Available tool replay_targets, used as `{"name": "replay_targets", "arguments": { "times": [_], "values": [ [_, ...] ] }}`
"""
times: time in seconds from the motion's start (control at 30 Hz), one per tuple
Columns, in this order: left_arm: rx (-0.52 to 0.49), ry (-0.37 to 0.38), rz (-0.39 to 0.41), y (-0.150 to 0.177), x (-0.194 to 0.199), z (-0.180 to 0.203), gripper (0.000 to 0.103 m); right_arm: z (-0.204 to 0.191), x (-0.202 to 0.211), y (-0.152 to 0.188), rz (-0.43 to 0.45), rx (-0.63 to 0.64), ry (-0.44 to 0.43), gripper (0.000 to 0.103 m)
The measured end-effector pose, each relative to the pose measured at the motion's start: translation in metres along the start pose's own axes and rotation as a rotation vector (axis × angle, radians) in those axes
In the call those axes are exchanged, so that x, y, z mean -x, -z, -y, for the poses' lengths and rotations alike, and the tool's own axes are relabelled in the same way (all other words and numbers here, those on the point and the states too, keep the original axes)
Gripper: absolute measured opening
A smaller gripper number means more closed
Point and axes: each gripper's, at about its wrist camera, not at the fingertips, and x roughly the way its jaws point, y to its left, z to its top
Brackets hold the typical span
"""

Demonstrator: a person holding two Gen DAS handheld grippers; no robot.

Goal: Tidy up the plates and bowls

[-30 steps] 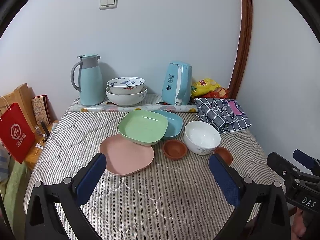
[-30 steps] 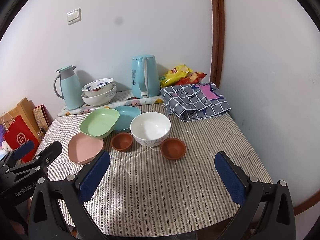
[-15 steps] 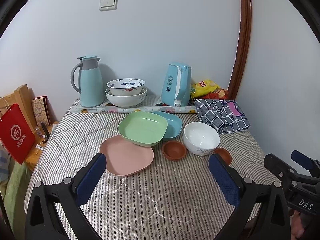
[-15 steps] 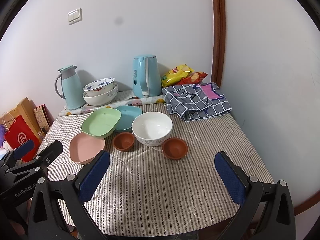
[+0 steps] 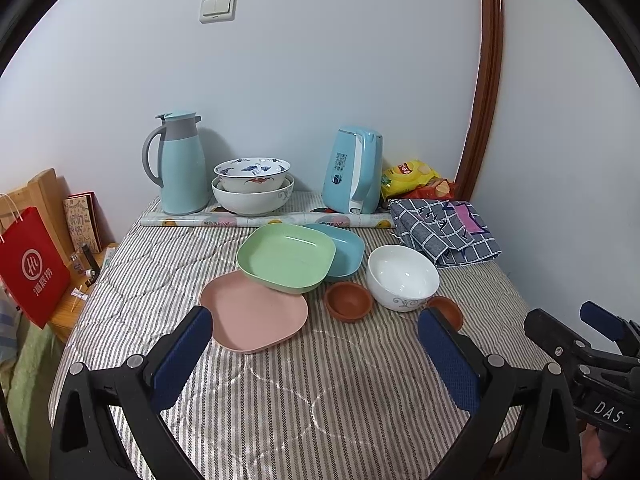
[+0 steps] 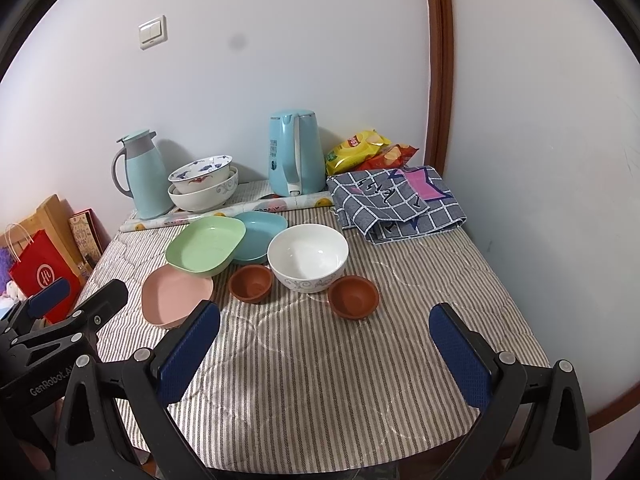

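On the striped table lie a pink plate point(image 5: 256, 314) point(image 6: 176, 294), a green plate point(image 5: 286, 258) point(image 6: 206, 248) leaning on it, and a teal plate point(image 5: 340, 248) point(image 6: 258, 234) behind. A white bowl point(image 5: 402, 276) point(image 6: 308, 256) stands between two small brown bowls point(image 5: 349, 301) point(image 6: 251, 282), the second point(image 5: 446, 308) point(image 6: 354, 296) to its right. Two stacked bowls point(image 5: 252, 188) point(image 6: 204, 186) stand at the back. My left gripper point(image 5: 316, 354) is open and empty, near the pink plate. My right gripper point(image 6: 326, 356) is open and empty, short of the brown bowls.
A teal thermos jug point(image 5: 180, 168) and a blue kettle point(image 5: 354, 176) stand at the back by a rolled mat point(image 5: 264, 222). A folded checked cloth point(image 5: 444, 230) and snack bags point(image 5: 412, 176) lie back right. A red bag point(image 5: 32, 264) stands off the left edge.
Both grippers have drifted slightly; the dishes sit a little lower in the views. Nothing on the table has moved and both grippers stay open.
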Motion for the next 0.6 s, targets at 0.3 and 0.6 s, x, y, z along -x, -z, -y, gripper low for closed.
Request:
{"name": "replay_targets", "arguments": {
  "times": [0.3, 0.6],
  "values": [
    [-0.003, -0.001, 0.004, -0.0014, 0.0033, -0.0009, 0.103, -0.0017, -0.0005, 0.0001, 0.003, 0.003, 0.001, 0.103],
    [-0.004, 0.003, -0.003, -0.0013, 0.0007, 0.0013, 0.103, -0.0008, -0.0022, 0.0, 0.002, -0.004, 0.001, 0.103]
  ]
}}
